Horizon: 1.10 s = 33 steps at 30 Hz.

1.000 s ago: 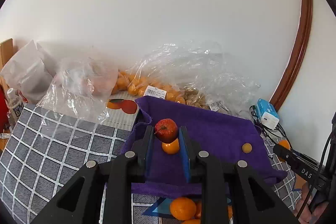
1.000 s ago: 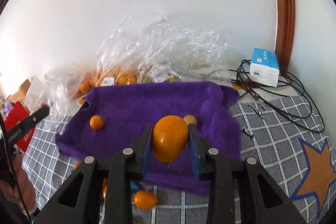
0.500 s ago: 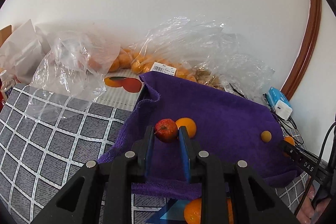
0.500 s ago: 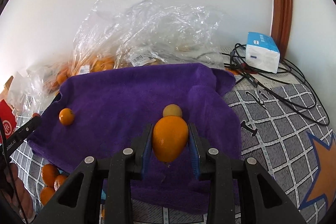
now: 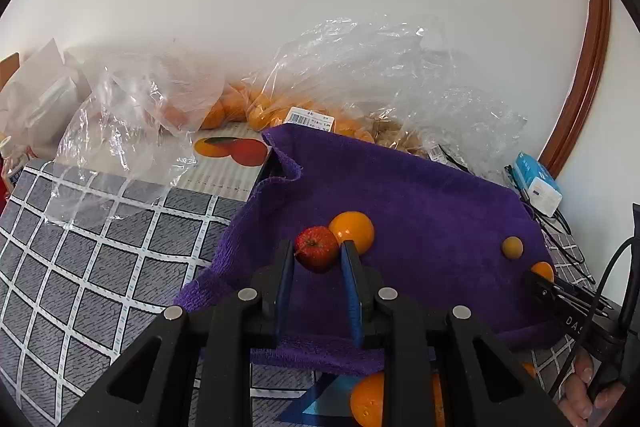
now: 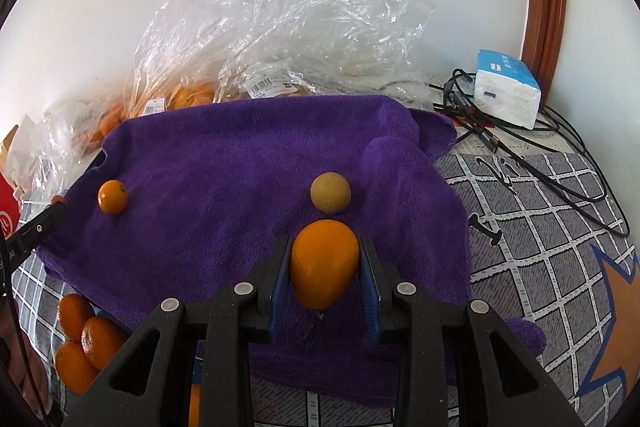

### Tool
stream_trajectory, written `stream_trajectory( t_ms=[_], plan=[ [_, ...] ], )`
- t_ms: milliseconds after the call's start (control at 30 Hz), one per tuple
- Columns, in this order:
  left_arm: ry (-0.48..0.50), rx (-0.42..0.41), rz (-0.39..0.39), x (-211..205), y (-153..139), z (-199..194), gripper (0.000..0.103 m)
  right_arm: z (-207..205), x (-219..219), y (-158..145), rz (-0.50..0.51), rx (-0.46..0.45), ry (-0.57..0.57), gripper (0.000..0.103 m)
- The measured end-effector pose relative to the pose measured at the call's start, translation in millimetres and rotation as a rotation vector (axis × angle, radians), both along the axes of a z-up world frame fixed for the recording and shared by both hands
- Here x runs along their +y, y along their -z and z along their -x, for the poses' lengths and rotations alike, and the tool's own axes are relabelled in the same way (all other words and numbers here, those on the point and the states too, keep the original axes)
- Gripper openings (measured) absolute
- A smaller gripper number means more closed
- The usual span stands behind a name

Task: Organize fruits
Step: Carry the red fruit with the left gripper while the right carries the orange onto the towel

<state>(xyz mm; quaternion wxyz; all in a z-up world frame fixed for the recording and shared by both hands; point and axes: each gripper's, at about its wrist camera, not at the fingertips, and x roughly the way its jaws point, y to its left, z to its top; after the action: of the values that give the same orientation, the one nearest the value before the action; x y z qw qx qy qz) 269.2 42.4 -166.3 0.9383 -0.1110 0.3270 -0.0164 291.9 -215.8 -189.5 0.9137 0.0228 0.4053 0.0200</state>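
Observation:
My left gripper [image 5: 318, 259] is shut on a small red apple [image 5: 317, 247], low over the purple towel [image 5: 420, 195], right beside an orange [image 5: 353, 230] lying on it. My right gripper [image 6: 325, 263] is shut on a large orange [image 6: 323, 263], low over the towel [image 6: 224, 163], just in front of a yellowish round fruit [image 6: 331, 193]. A small orange [image 6: 113, 196] lies at the towel's left side. The yellowish fruit also shows in the left wrist view [image 5: 512, 247].
Clear plastic bags with oranges [image 5: 264, 107] lie against the wall behind the towel. Several loose oranges [image 6: 82, 339] sit on the checked cloth in front of the towel. A blue-white tissue pack [image 6: 506, 93] and black cables [image 6: 560, 163] lie at the right.
Both grippers have moved forward and down over the towel with their fruits. The apple has come down beside the orange; the large orange has come close to the yellowish fruit.

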Motion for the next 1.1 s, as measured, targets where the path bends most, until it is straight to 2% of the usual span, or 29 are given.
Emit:
stream_trajectory(
  t_ms=[367, 867, 967, 1033, 1100],
  plan=[
    [0.003, 0.057, -0.007, 1, 13, -9, 0.023, -1, 5, 6, 0.033, 0.022, -0.025, 0.032],
    [0.007, 0.057, -0.026, -1, 15, -11, 0.023, 3, 2, 2, 0.028, 0.004, -0.02, 0.033],
    [0.007, 0.059, -0.018, 0, 15, -10, 0.023, 4, 1, 0, 0.026, -0.004, -0.012, 0.039],
    [0.003, 0.056, -0.012, 1, 14, -9, 0.027, 6, 1, -2, 0.029, -0.02, -0.01, 0.049],
    [-0.003, 0.045, -0.007, 2, 13, -7, 0.036, 8, 2, -6, 0.031, -0.04, -0.011, 0.053]
  ],
)
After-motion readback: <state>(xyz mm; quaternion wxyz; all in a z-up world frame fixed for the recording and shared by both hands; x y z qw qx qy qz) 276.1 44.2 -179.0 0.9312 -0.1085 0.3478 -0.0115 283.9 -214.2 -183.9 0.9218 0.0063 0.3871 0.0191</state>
